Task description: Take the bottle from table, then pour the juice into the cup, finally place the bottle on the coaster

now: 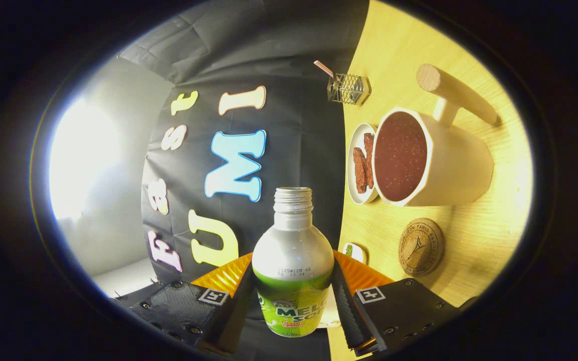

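I have the bottle [293,260] clamped between both fingers of my gripper [293,306], gripped low on its body, cap off, neck pointing forward. The whole view is rolled hard, so the wooden table [474,235] stands like a wall on one side; I judge the bottle tipped well over, in the pouring step or at its close. The cup [429,158], large with a wooden handle, stands well beyond the fingers and already holds dark reddish liquid close to its rim. No stream is visible from the neck. Next move, as I judge it: bring the bottle upright without slopping, carry it to the round cork coaster [421,246], which lies on the table nearer me than the cup, and set it down centred. Beside the cup, toward the table's far edge, a small white dish [355,168] holds brown strips; further along that edge stands a little wire holder [349,88]. The wall beyond is black cloth with a pale lit panel beside it.
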`<act>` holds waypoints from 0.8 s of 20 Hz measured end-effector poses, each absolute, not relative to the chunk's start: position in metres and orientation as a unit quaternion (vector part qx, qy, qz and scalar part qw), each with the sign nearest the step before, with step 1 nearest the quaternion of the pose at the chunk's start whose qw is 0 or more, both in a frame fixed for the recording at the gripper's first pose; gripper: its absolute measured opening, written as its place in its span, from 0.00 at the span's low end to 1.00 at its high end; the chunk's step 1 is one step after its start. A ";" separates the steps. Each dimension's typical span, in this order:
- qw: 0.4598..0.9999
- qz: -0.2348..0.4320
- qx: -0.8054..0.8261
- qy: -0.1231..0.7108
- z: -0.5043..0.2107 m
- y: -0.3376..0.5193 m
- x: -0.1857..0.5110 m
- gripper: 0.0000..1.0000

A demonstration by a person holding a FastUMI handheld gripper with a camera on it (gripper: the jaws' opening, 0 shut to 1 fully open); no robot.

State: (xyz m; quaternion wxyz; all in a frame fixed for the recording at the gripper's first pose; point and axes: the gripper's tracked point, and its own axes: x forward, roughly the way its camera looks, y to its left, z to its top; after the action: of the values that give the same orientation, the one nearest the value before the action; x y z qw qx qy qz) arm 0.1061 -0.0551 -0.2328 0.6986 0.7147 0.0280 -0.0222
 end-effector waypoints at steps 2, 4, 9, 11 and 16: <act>0.688 -0.024 0.725 0.023 -0.231 -0.054 0.106 0.77; 0.679 -0.023 0.734 0.018 -0.231 -0.055 0.107 0.77; 0.652 -0.023 0.758 0.005 -0.228 -0.055 0.107 0.77; 0.641 -0.021 0.767 0.000 -0.225 -0.052 0.108 0.77; 0.626 -0.020 0.779 -0.014 -0.222 -0.054 0.109 0.77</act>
State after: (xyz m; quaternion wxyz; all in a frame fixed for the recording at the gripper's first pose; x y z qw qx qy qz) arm 0.1093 -0.0539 -0.2224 0.6262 0.7793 -0.0139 -0.0203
